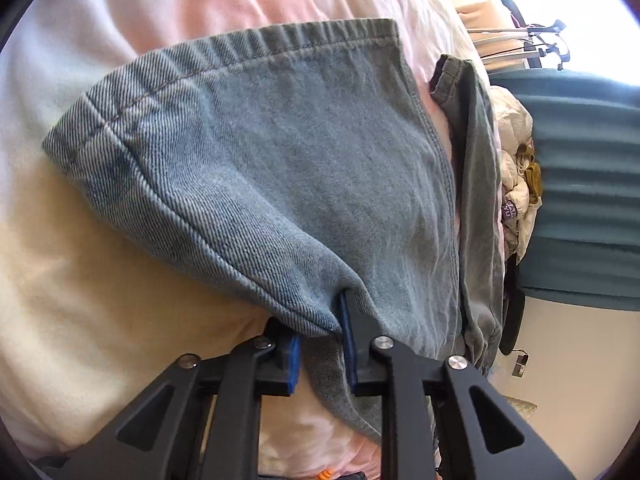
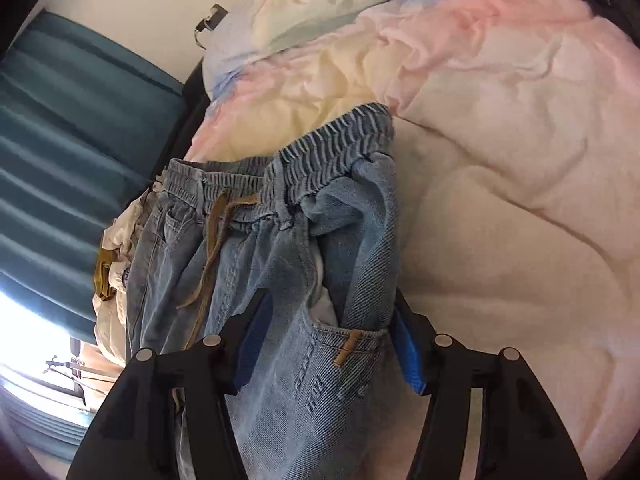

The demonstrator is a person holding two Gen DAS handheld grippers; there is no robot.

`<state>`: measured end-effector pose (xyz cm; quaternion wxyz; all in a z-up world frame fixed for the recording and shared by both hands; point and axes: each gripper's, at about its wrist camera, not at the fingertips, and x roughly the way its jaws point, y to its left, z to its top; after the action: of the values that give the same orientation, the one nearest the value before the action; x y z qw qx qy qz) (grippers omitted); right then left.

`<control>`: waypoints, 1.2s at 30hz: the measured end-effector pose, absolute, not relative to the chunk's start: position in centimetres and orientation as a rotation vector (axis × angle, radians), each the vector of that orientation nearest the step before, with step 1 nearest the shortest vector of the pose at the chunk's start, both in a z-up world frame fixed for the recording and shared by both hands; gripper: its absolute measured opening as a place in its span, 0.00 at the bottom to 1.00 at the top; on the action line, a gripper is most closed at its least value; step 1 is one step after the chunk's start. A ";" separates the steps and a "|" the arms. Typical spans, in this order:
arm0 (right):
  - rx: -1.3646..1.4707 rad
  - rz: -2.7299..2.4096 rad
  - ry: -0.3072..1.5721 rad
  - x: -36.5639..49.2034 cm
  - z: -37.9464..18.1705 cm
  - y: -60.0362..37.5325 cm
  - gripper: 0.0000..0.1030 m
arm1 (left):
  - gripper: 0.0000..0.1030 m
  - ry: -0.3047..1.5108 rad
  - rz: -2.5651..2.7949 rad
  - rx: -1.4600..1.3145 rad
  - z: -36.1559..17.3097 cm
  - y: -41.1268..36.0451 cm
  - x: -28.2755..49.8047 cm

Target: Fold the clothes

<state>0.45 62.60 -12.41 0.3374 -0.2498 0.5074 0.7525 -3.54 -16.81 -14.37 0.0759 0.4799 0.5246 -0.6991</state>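
2 grippers clamp jeans (image 2: pixel 280 264), left gripper (image 1: pixel 320 344), right gripper (image 2: pixel 332 344), over pastel duvet (image 2: pixel 500 160), teal curtains (image 2: pixel 72 128) behind

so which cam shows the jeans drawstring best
The right wrist view: the brown drawstring hangs in plain sight below the jeans' elastic waistband. The left wrist view shows only plain denim and a hem, no drawstring.

Left wrist view: left tongs (image 1: pixel 320 344) fingertips buried in a denim fold of the jeans (image 1: pixel 280 168); pad contact not visible. Jeans run off the frame at 6 o'clock. Clothes pile (image 1: pixel 516 168) at 3 o'clock mostly hidden behind a grey garment (image 1: pixel 478 200); its purple label is too small to read.

Right wrist view: right tongs (image 2: pixel 328 344) straddle the jeans (image 2: pixel 280 280); fingertips hidden by denim. Window at 8 o'clock overexposed.
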 end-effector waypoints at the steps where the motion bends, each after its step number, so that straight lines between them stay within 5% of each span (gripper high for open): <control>1: -0.655 1.980 1.293 0.2 -12.1 62.4 0.43 | 0.12 1.569 -2.114 1.424 -14.1 -16.7 -3.5; 4: -0.665 2.007 1.239 -0.1 -11.6 62.1 0.18 | 0.10 1.557 -2.166 1.377 -13.4 -16.5 -3.6; 7: -0.643 2.032 1.233 0.3 -11.0 62.1 0.10 | 0.09 1.602 -2.188 1.323 -13.0 -16.8 -3.3; 21: -0.521 2.167 1.211 0.2 -6.1 61.6 0.08 | 0.06 1.556 -2.322 1.226 -8.8 -18.2 -5.2; 30: -0.519 2.347 1.148 -12.1 0.9 62.7 0.08 | 0.05 1.368 -2.440 1.202 -2.6 -16.9 -20.2; 36: -0.638 2.363 1.070 -22.1 -2.3 64.2 0.08 | 0.05 1.259 -2.430 1.231 -3.6 -15.4 -32.2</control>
<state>-22.08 64.17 -2.35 0.2327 -0.2323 0.3896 0.8603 -32.19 -15.38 -3.64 0.0702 0.4092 0.4184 -0.8078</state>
